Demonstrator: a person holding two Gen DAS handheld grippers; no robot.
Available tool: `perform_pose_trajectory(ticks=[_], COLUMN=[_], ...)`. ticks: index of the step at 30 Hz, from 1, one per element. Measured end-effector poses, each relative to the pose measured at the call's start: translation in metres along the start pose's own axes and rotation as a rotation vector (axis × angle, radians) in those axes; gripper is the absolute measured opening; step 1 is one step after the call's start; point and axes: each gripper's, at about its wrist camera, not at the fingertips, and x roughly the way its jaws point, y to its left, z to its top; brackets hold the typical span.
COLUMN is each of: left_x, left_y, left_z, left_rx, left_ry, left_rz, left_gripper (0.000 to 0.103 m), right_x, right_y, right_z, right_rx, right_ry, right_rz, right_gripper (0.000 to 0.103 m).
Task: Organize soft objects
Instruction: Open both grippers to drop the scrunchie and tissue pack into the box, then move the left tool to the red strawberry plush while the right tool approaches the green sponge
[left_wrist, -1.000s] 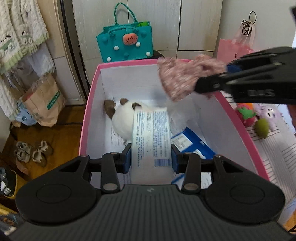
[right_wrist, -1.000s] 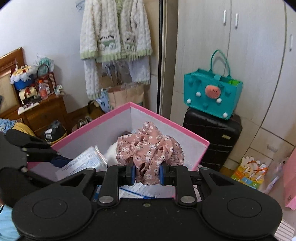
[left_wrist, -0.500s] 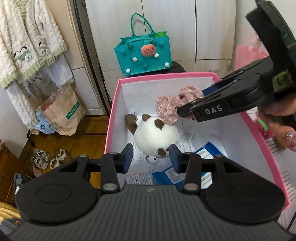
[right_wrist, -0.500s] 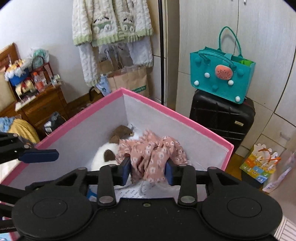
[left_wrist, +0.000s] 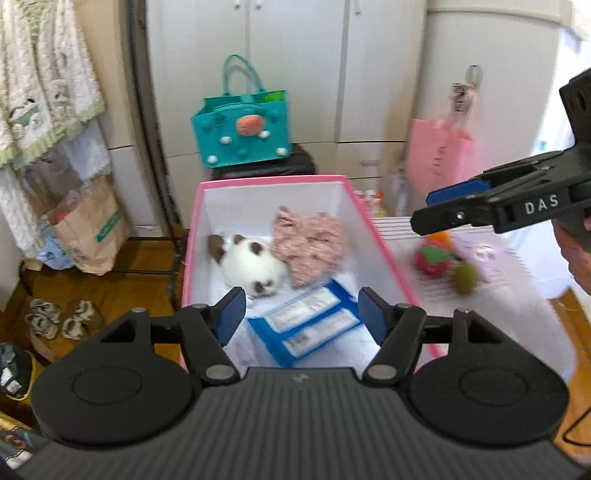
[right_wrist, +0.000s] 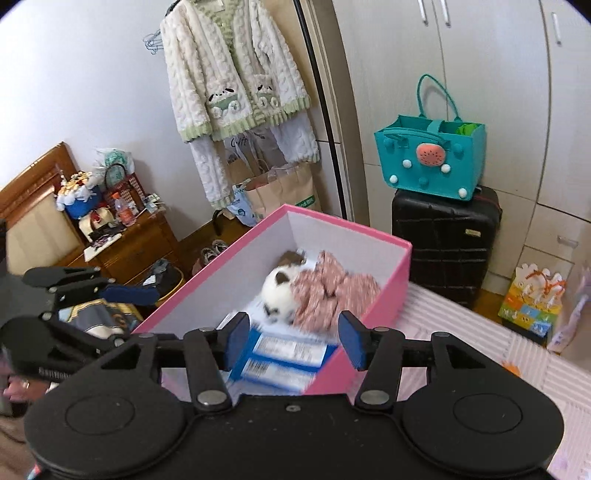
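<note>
A pink box (left_wrist: 376, 236) with white walls sat on a striped worktop (left_wrist: 517, 295) in a cluttered bedroom, beyond both tongs. Inside lay a crumpled floral cloth (left_wrist: 310, 243) touching a round fluffy white-and-brown plush (left_wrist: 255, 266), with flat blue packets (left_wrist: 306, 325) nearest. The left tongs (left_wrist: 301, 314) and right tongs (right_wrist: 291, 339) were spreading apart, gripping nothing.

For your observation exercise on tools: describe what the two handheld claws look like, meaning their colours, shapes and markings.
Both are matt black plastic. The left claw has a ribbed body, two round discs, angular linkage arms with silver pivot pins, and blue pads on its fingers. The right claw is built the same; seen from the side, it carries white letters "DAS".
</note>
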Motion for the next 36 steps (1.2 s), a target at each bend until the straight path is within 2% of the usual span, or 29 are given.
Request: perform_pose_trajectory(ticks=[6,11,18,25,30,36], left_x=[-0.039,-0.068,-0.079,-0.051,-0.028,0.010], left_y=[-0.020,-0.044,-0.083,-0.118,-0.139,-0.155], left_z=[-0.003,-0.007,-0.022,-0.038,-0.039,-0.042], left_rx=[0.047,0.120,0.212,0.236,0.234,0.194], left_ry=[0.000,-0.029,-0.055,0.011,0.009,-0.006], left_rz=[-0.088,-0.133,-0.196,-0.297,-0.304,-0.316], left_gripper=[0.072,0.076,0.078,0.078,0.078,0.078], right_x=[-0.064,-0.112,-0.152,-0.149,-0.129,-0.100], right_y=[0.013,0.022,0.019,0.003,-0.026,-0.064], right_z=[-0.033,-0.066,-0.119,-0.156,-0.172,-0.179], right_rx=[-0.013,-0.036,-0.018,-0.041,-0.019,-0.005], right_ry=[-0.026,-0.088,-0.158,-0.186,-0.196,-0.229], right_rz=[-0.028,-0.108,-0.173,-0.197,-0.186,-0.231], right_gripper=[0.059,0.059,0.059,0.059,0.060,0.060])
